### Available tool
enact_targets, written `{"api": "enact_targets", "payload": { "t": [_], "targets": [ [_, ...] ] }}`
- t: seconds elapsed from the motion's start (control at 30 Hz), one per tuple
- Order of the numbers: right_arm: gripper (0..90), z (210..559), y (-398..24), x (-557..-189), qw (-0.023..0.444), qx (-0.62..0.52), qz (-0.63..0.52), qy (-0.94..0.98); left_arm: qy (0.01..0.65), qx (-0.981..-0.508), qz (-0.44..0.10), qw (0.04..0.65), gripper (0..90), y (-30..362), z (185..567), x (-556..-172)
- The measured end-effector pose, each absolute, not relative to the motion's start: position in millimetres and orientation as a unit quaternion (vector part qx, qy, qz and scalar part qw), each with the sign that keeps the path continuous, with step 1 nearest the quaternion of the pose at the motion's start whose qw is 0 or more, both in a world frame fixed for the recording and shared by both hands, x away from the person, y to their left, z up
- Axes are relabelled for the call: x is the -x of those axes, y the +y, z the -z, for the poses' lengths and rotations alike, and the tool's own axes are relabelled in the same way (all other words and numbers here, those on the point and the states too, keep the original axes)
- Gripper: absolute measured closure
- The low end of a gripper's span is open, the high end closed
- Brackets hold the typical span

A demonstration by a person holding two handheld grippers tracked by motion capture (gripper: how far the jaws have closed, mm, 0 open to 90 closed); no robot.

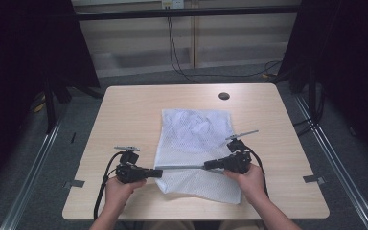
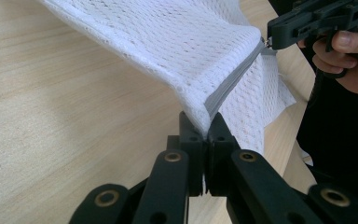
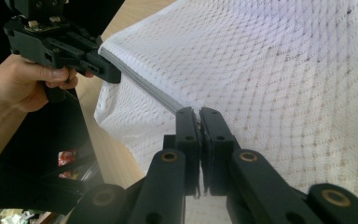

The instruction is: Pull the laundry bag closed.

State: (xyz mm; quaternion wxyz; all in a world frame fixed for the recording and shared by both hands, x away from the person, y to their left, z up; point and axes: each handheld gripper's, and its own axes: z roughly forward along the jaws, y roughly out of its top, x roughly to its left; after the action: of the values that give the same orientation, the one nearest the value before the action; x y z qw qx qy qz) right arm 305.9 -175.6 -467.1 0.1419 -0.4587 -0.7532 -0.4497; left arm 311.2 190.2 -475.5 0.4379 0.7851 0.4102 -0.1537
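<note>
Your left gripper and right gripper are each clamped on one end of the mesh bag's grey zipper strip, stretched crosswise between them over the bench.

text: none readable | labels: none | brands: none | numbers: none | signs: none
</note>
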Motion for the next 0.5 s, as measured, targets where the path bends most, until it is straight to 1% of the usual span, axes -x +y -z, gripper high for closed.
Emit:
{"api": "enact_targets", "payload": {
  "t": [0.3,0.5],
  "targets": [
    [87.2,464.2,-177.1,-303.0,0.132,0.454,0.447,-0.76,0.41,-0.785,0.155,0.438,88.5,190.3,475.1,-310.9],
    [87.2,463.9,-181.1,-302.6,0.134,0.456,0.455,-0.753,0.41,-0.783,0.157,0.441,88.5,189.4,475.3,-310.9]
  ]
}}
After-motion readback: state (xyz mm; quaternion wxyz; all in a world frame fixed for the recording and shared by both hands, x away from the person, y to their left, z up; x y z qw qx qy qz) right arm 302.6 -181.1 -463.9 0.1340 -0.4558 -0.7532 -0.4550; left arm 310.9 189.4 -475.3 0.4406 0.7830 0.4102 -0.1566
